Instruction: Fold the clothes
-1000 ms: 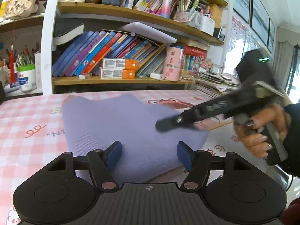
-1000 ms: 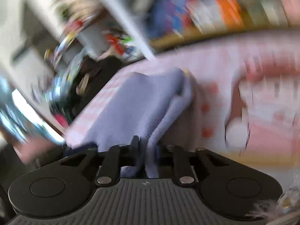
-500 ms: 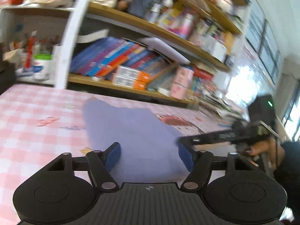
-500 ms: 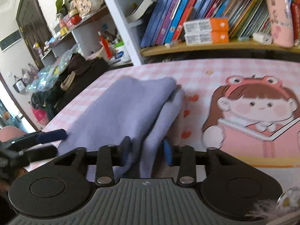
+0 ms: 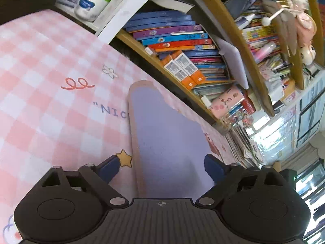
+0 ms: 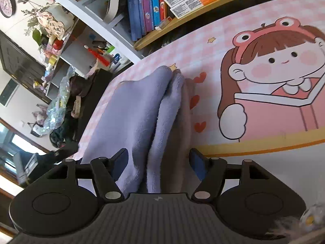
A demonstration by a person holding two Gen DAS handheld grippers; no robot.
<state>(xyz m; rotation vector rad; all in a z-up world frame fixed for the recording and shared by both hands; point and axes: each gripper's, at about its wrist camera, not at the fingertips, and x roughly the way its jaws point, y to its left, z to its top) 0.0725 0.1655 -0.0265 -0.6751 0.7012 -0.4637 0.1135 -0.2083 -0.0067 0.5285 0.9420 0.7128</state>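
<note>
A folded lavender cloth (image 5: 166, 138) lies flat on the pink checked table cover (image 5: 44, 85). In the left wrist view my left gripper (image 5: 162, 166) is open, its blue pads straddling the cloth's near end from above. In the right wrist view the cloth (image 6: 132, 122) shows its stacked folded edges. My right gripper (image 6: 160, 160) is open with its pads on either side of those edges, not pressing them. Neither gripper shows in the other's view.
A bookshelf (image 5: 182, 46) full of books and boxes runs along the table's far edge. The cover has a cartoon girl print (image 6: 274, 77). Bags and clutter (image 6: 61, 105) sit past the table's left end. A pen pot (image 5: 91, 2) stands at the back left.
My right gripper has opened and let go of the cloth's folded edge. Both grippers have tilted and moved closer over the cloth, which now lies flat.
</note>
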